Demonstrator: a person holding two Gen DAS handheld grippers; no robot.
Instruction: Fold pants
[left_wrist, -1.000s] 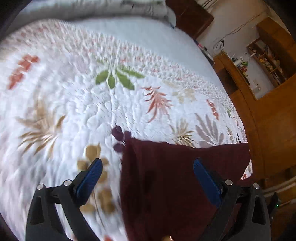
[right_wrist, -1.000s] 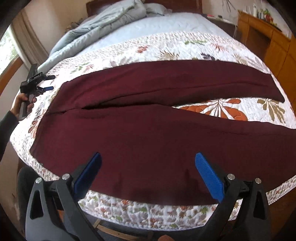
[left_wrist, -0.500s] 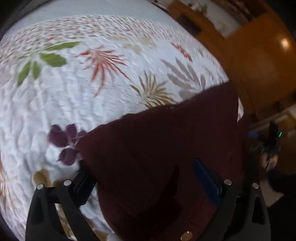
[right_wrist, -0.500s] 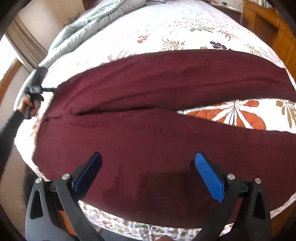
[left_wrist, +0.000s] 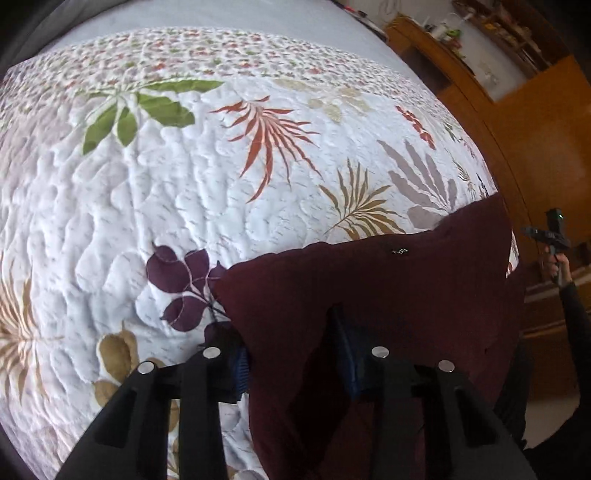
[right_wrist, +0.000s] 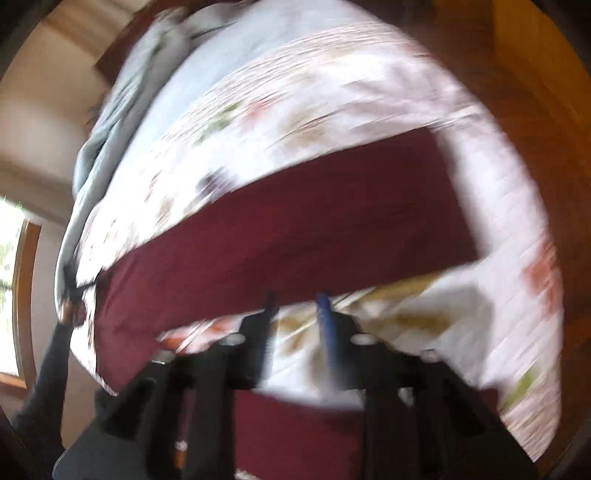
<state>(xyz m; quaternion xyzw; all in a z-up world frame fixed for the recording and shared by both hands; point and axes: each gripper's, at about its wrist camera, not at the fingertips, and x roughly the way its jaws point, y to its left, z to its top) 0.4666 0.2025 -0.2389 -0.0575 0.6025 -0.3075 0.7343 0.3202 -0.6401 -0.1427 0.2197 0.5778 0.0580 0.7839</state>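
A bed (left_wrist: 155, 192) under a white leaf-print quilt (left_wrist: 207, 177) fills both views, and the dark red pants (left_wrist: 388, 288) lie on it. In the left wrist view the pants' end sits in the lower right of the frame, its edge running from lower centre up toward the right, with a small tag (left_wrist: 399, 251) near that edge; the rest of the garment is cut off by the bottom of the frame. The left gripper (left_wrist: 291, 354) is at the bottom centre, its jaws closing with the pants' corner between them: the left pad is at the cloth's edge, the right one on top of the cloth, and whether they already pinch it is hard to tell. In the right wrist view, heavily blurred, one leg of the pants (right_wrist: 295, 221) stretches as a long band from lower left to upper right across the quilt, and a second patch of red cloth shows at the bottom. The right gripper (right_wrist: 295, 306) is at lower centre, jaws closing and fairly near together; bare quilt shows in the gap, and the blur hides whether they touch cloth. At the left edge of that view a sleeve (right_wrist: 44, 369) reaches up to the left gripper at the pants' far end.
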